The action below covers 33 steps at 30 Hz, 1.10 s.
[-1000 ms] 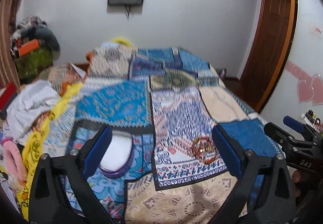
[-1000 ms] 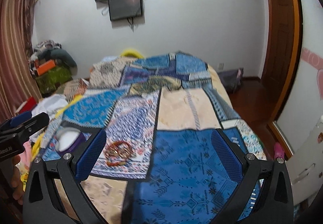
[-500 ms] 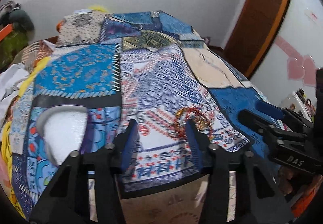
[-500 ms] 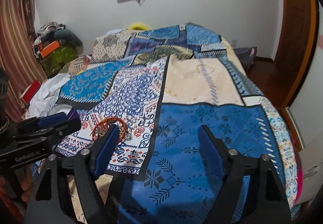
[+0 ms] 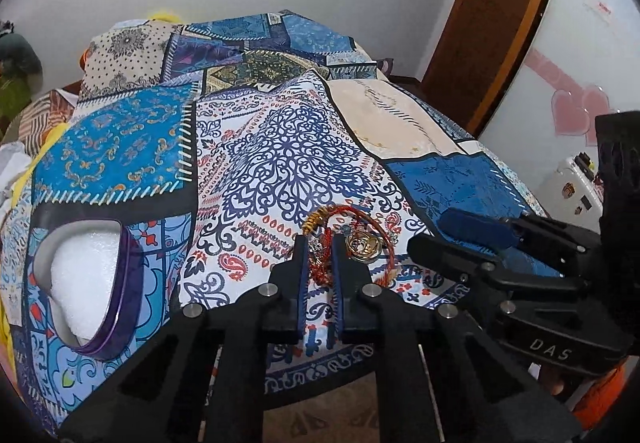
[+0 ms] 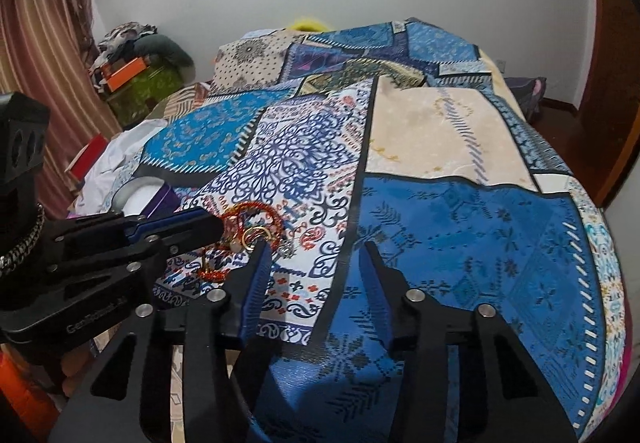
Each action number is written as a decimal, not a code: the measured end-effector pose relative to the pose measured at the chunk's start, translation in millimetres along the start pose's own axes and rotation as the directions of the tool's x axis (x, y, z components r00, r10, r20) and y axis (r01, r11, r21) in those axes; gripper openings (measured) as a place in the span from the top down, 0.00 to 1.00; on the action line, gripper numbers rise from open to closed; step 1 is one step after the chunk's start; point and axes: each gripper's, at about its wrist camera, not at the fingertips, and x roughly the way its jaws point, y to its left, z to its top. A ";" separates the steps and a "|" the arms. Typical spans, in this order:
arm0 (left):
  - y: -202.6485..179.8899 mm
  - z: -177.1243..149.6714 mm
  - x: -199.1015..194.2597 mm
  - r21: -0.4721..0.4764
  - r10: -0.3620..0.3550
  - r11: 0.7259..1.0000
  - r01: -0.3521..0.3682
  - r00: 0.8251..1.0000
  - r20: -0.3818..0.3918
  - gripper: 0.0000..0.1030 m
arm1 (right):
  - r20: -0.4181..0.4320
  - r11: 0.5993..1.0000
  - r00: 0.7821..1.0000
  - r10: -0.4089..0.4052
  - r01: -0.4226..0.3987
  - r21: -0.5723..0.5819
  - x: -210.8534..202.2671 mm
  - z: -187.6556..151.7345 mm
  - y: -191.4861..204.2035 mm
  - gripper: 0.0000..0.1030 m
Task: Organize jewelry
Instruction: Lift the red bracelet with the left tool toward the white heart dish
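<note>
A tangle of jewelry [image 5: 352, 231] lies on the patterned bedspread: red thread bracelets, a gold coil and gold rings. It also shows in the right wrist view [image 6: 252, 227]. My left gripper [image 5: 320, 243] has its jaws almost together around a red bracelet strand [image 5: 320, 261] at the pile's near left side. My right gripper [image 6: 316, 251] is open and empty, just right of the pile; its left finger [image 6: 258, 263] touches the pile's edge. An open purple tin with white foam [image 5: 84, 279] sits to the left.
The patchwork bedspread [image 6: 440, 211] covers the whole bed. Clothes and boxes [image 6: 132, 63] are piled at the far left by a curtain. A wooden door [image 5: 500, 3] and a white cabinet with pink hearts [image 5: 572, 111] stand at the right.
Both grippers have moved down and forward to the jewelry pile. The left jaws have closed from wide open onto a red bracelet strand. The right jaws have narrowed somewhat.
</note>
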 end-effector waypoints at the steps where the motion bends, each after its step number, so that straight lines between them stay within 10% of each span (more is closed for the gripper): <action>1: 0.8 0.0 -0.2 -0.004 -0.004 1.000 0.004 1.000 0.001 0.93 | -0.004 1.000 1.000 0.006 -0.006 -0.001 1.1 -0.2 1.2 0.65; 17: 4.0 13.4 -38.4 -0.026 -0.012 1.000 0.015 0.993 0.115 0.99 | -0.047 0.999 0.998 0.029 -0.031 -0.039 22.8 4.4 13.5 0.89; 33: 8.8 24.8 -98.3 -0.050 0.026 0.999 -0.013 0.967 0.254 0.99 | -0.006 1.000 1.000 0.017 -0.017 0.000 3.9 7.0 11.2 0.93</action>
